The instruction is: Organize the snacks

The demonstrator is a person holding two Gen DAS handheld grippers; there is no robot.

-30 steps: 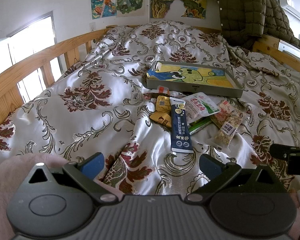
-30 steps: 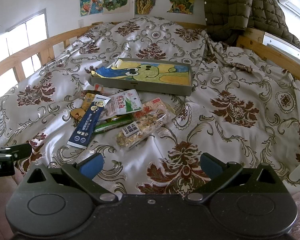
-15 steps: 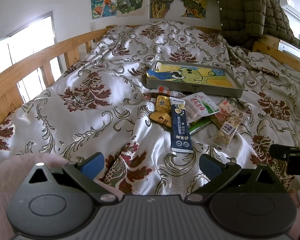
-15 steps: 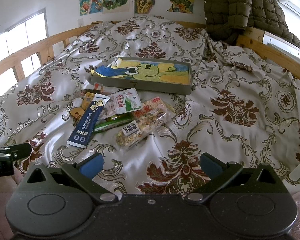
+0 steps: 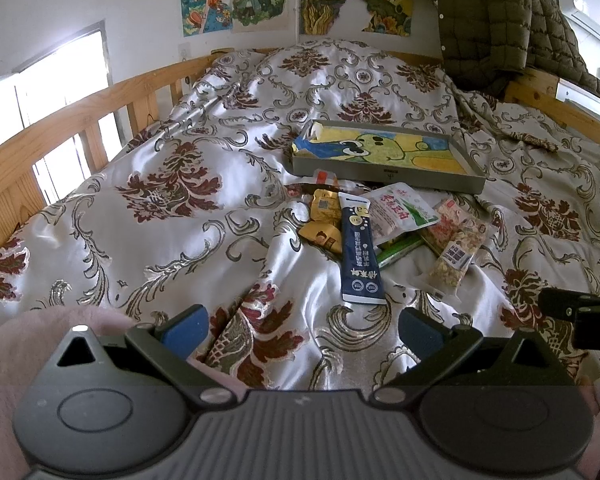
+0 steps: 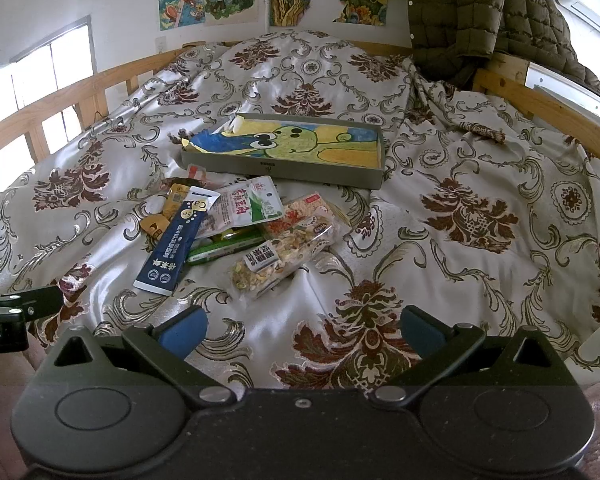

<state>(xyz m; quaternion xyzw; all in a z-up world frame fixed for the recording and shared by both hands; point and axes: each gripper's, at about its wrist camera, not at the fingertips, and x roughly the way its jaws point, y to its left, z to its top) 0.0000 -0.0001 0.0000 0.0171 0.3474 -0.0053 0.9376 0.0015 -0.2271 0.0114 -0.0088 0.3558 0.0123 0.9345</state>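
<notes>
A heap of snack packets lies on the patterned bedspread (image 6: 460, 168), just in front of a shallow grey tray (image 6: 284, 168) lined with a cartoon drawing. A dark blue stick pack (image 6: 178, 240) lies across a white-and-green pouch (image 6: 252, 206), beside a clear bag of mixed nuts (image 6: 284, 250) and small gold packets (image 5: 324, 210). Nearer the camera, the left hand-held gripper (image 5: 302, 330) and the right hand-held gripper (image 6: 302, 328) both hover wide open and empty, well short of the heap.
</notes>
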